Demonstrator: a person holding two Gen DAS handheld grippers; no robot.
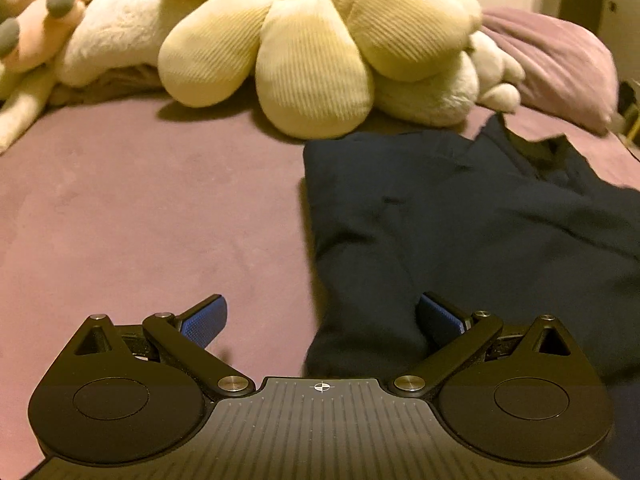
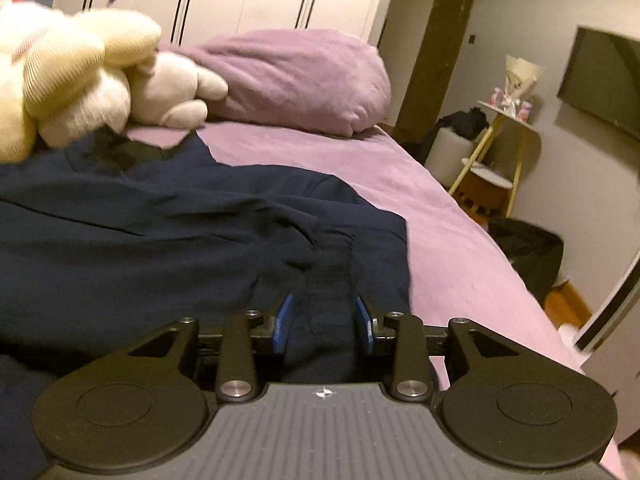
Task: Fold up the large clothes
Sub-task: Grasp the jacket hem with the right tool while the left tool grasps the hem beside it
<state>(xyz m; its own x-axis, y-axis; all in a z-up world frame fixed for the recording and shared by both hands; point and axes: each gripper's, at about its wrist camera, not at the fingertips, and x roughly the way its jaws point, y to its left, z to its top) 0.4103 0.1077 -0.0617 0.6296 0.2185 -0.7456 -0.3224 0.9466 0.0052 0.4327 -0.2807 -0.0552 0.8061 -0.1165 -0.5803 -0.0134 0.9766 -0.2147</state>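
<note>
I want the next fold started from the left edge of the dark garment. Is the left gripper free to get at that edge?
Probably yes. The left gripper stands open and empty, with the navy garment edge right ahead of it on the purple sheet. The flower cushion lies farther back, not in the way.

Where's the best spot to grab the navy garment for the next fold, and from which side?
Take the navy garment at its near edge, where a bunched ridge runs up between the right gripper's pads. Come in from the near side, low over the bed sheet; that raised fold likely pinches easier than the flat cloth.
</note>
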